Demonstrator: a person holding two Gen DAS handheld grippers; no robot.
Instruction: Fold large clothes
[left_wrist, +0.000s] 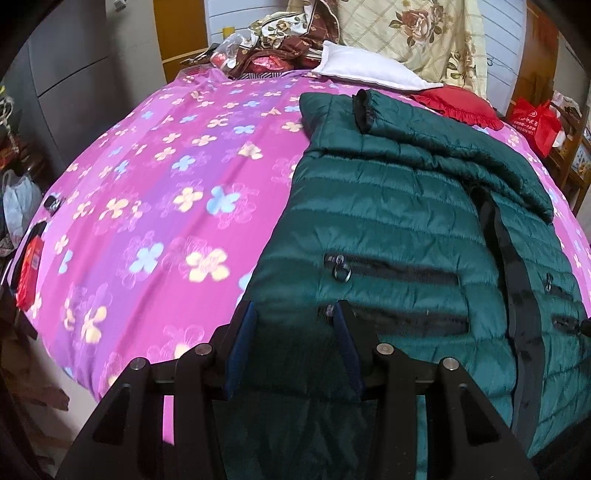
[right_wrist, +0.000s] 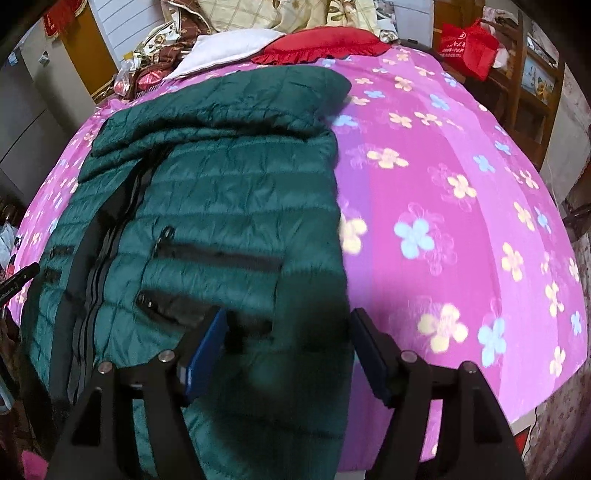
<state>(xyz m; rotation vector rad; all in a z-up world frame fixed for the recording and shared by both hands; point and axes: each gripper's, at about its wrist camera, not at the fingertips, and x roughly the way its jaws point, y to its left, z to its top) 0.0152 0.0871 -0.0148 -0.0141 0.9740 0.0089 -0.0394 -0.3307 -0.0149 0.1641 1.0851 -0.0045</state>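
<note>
A dark green quilted jacket (left_wrist: 399, 206) lies front up on a pink flowered bed cover (left_wrist: 166, 184), its black zip running down the middle. One sleeve with a black cuff (left_wrist: 364, 110) is folded across the chest. My left gripper (left_wrist: 295, 306) is at the jacket's near left hem corner, its blue pads closed on the puffy fabric. In the right wrist view the same jacket (right_wrist: 229, 192) fills the left half. My right gripper (right_wrist: 289, 314) stands wide over the near right hem, with fabric between its fingers but its right pad (right_wrist: 369, 354) apart from it.
A white pillow (left_wrist: 365, 70), a red frilled cushion (left_wrist: 461, 107) and a pile of patterned bedding (left_wrist: 288, 40) lie at the head of the bed. A red bag (right_wrist: 469, 44) hangs by wooden shelves at the far right. Grey cupboards (left_wrist: 74, 74) stand to the left.
</note>
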